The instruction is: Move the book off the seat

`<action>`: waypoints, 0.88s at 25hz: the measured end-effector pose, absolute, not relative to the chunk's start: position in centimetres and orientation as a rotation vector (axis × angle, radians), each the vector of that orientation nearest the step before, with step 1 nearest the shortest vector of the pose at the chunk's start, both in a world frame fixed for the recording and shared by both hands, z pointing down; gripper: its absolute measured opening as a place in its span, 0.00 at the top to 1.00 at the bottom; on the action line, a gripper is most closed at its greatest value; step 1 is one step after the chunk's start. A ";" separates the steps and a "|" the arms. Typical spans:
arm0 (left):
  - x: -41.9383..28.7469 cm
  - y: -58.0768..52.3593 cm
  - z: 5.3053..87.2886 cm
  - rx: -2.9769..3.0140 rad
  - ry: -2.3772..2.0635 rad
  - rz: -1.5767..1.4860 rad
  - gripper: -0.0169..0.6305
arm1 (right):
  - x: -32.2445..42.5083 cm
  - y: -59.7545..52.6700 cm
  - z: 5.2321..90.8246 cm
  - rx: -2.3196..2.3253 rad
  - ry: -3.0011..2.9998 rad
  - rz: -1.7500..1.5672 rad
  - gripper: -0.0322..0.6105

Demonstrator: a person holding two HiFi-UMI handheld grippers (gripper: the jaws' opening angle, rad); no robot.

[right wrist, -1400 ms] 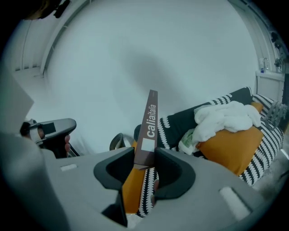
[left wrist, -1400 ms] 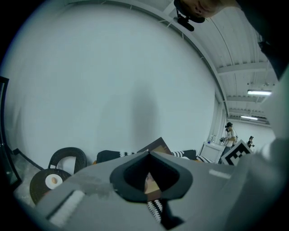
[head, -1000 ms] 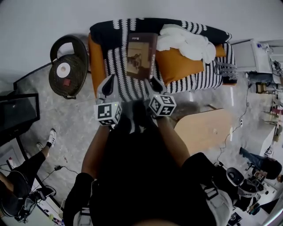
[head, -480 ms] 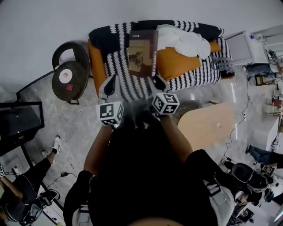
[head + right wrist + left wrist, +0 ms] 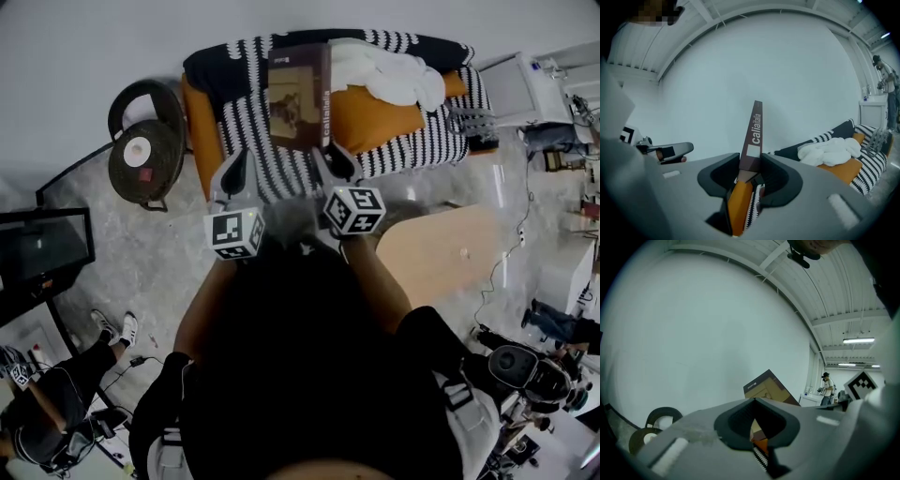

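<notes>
Sofa [image 5: 412, 150] with a black-and-white patterned cover and orange cushions lies ahead, a white blanket [image 5: 389, 75] bunched toward the right end of its backrest. The brown book [image 5: 298, 98] is in the air above the left part of the seat, cover facing up. The right gripper [image 5: 328, 155] pinches its lower spine corner between both pads. The left gripper [image 5: 236, 169] hangs beside the book's lower left corner, jaw tips together and empty.
</notes>
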State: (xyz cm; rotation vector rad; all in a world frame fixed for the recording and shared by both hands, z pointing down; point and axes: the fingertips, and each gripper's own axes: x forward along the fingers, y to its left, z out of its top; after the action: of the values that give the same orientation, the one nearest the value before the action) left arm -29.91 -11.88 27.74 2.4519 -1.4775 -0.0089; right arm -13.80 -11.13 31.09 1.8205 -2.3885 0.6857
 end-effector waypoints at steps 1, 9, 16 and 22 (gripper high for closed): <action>-29.5 -11.7 27.6 2.457 -1.474 -0.008 0.96 | -13.6 -11.1 30.8 1.817 -2.394 0.680 0.71; -27.0 -9.9 28.6 2.446 -1.444 0.012 0.96 | -12.3 -8.8 31.3 1.769 -2.401 0.681 0.71; -24.9 -9.9 28.8 2.453 -1.420 0.019 0.96 | -11.3 -8.0 31.9 1.741 -2.402 0.690 0.72; -21.1 -9.3 28.1 2.476 -1.414 0.090 0.97 | -8.1 -7.2 31.4 1.731 -2.400 0.715 0.72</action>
State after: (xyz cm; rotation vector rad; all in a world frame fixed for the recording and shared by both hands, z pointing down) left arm -21.06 -9.29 28.07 2.4758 -1.4145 0.0897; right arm -8.09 -7.25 31.39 1.7314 -2.4002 0.7149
